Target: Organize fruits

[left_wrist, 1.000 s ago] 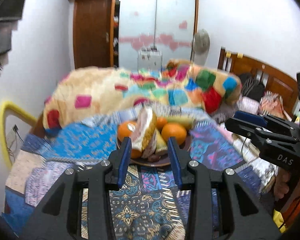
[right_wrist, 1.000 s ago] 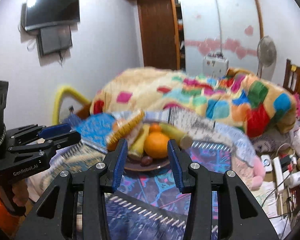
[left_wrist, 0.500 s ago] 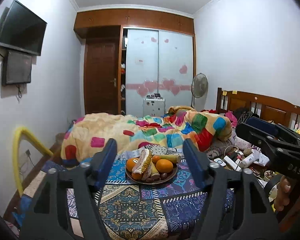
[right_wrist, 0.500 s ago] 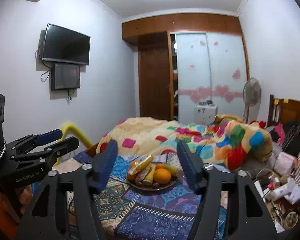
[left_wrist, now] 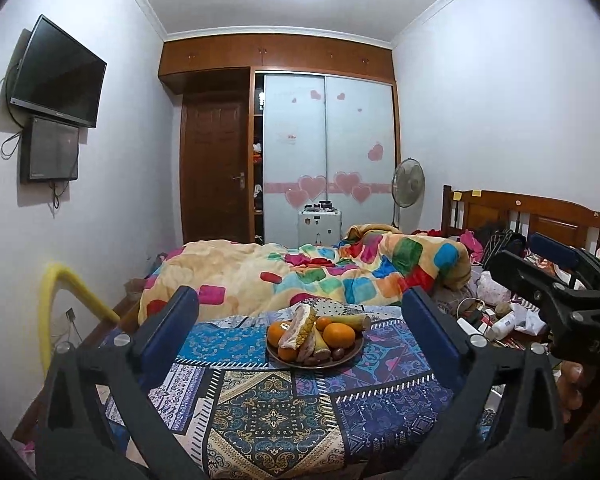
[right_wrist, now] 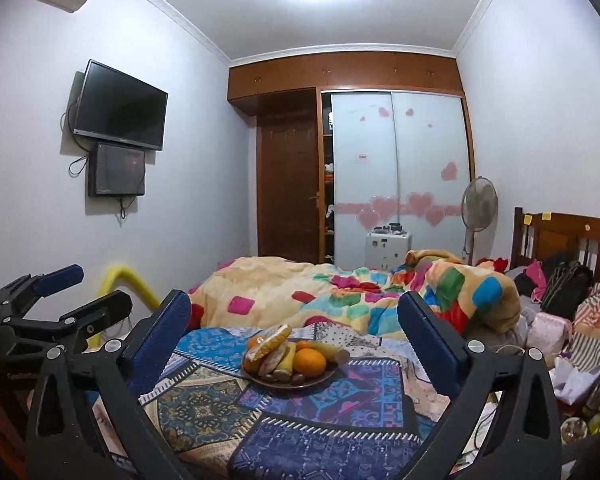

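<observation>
I am holding the left claw [left_wrist: 300,332] with its jaws opening wide, nothing between them. The plate [left_wrist: 350,354] of fruits [left_wrist: 338,334] is sitting ahead of it on the bed's patterned cloth [left_wrist: 276,416]. The right claw [right_wrist: 294,336] is likewise spreading, empty, the plate well ahead.

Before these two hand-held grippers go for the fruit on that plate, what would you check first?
1. Left hand-held gripper jaws opening, nothing between them: ok.
2. Right hand-held gripper jaws opening, nothing between them: ok.
3. Round brown plate resting flat on the patterned blue patchwork bedspread: ok.
4. Large orange at the plate's front, reachable without obstruction: ok.
5. Fruit pile stable if one piece is lifted: cannot tell.
6. A destination container for sorted fruit in view: not ok.
</observation>
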Demonstrator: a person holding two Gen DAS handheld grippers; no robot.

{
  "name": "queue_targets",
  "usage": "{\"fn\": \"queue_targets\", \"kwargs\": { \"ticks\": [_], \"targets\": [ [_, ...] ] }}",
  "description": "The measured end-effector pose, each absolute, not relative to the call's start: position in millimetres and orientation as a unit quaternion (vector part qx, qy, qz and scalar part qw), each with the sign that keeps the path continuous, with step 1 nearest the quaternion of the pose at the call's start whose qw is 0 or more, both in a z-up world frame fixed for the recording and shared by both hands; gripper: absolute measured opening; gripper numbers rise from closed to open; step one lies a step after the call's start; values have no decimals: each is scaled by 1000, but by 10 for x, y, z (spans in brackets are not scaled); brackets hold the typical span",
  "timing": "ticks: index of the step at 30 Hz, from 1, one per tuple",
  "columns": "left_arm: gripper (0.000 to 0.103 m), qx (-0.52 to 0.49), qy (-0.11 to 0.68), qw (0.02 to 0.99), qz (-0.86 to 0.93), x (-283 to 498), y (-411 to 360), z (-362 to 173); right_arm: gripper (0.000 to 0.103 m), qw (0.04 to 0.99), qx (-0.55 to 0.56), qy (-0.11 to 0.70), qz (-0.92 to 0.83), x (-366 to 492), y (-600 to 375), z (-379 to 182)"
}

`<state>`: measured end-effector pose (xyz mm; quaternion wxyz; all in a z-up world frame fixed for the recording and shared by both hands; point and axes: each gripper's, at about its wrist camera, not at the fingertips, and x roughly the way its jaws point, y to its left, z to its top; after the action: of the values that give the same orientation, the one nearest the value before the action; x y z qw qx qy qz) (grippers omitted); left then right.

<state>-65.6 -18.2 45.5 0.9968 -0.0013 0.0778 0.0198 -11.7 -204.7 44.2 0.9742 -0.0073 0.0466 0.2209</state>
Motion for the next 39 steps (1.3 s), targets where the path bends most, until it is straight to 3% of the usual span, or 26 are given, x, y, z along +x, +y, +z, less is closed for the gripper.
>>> {"fn": "queue_targets", "kwargs": {
  "ticks": [39],
  "targets": [
    [103, 0, 80, 997, 24, -587, -193, 365, 103, 972, 2, 65, 225, -130, -2031, 365]
  ]
}}
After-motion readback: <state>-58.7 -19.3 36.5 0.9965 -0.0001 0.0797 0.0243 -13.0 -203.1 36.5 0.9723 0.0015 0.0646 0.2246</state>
